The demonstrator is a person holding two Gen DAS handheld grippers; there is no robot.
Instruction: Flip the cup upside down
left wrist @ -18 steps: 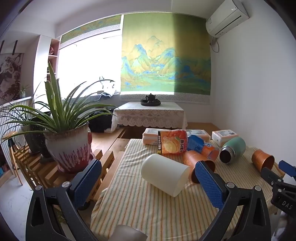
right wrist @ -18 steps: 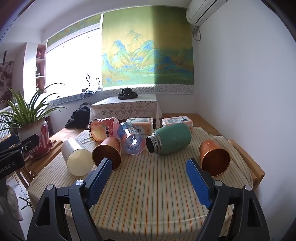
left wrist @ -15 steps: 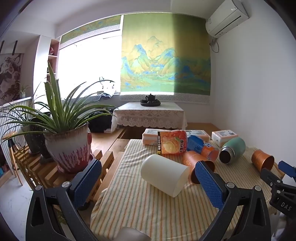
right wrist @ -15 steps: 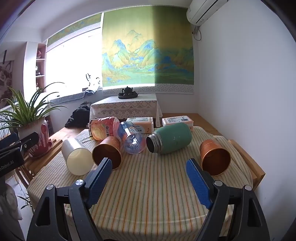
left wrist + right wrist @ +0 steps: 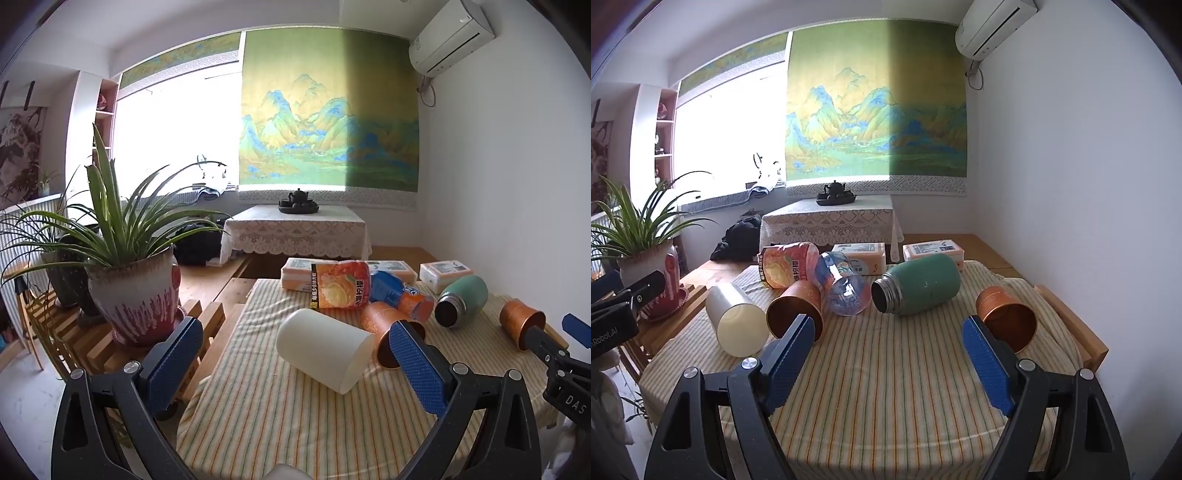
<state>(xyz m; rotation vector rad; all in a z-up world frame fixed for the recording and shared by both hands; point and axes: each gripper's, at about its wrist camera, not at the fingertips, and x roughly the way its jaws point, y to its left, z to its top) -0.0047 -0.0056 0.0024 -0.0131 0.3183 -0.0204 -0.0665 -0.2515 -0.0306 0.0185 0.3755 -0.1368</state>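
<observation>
A white cup [image 5: 323, 349] lies on its side on the striped tablecloth [image 5: 280, 417], just ahead of my open, empty left gripper [image 5: 291, 363]. It also shows at the left in the right wrist view [image 5: 737, 317]. Two copper cups lie on their sides: one [image 5: 796, 310] next to the white cup, one [image 5: 1006, 317] at the right, just beyond the right pad of my open, empty right gripper [image 5: 892, 360]. The copper cups also show in the left wrist view [image 5: 384, 328] [image 5: 521, 326].
A green flask [image 5: 918, 284], a blue-orange bottle [image 5: 842, 286] and an orange drink bottle [image 5: 786, 264] lie on their sides at the back, with tissue packs [image 5: 932, 251] behind. A potted plant [image 5: 133, 291] stands on a wooden rack left of the table. The wall is close on the right.
</observation>
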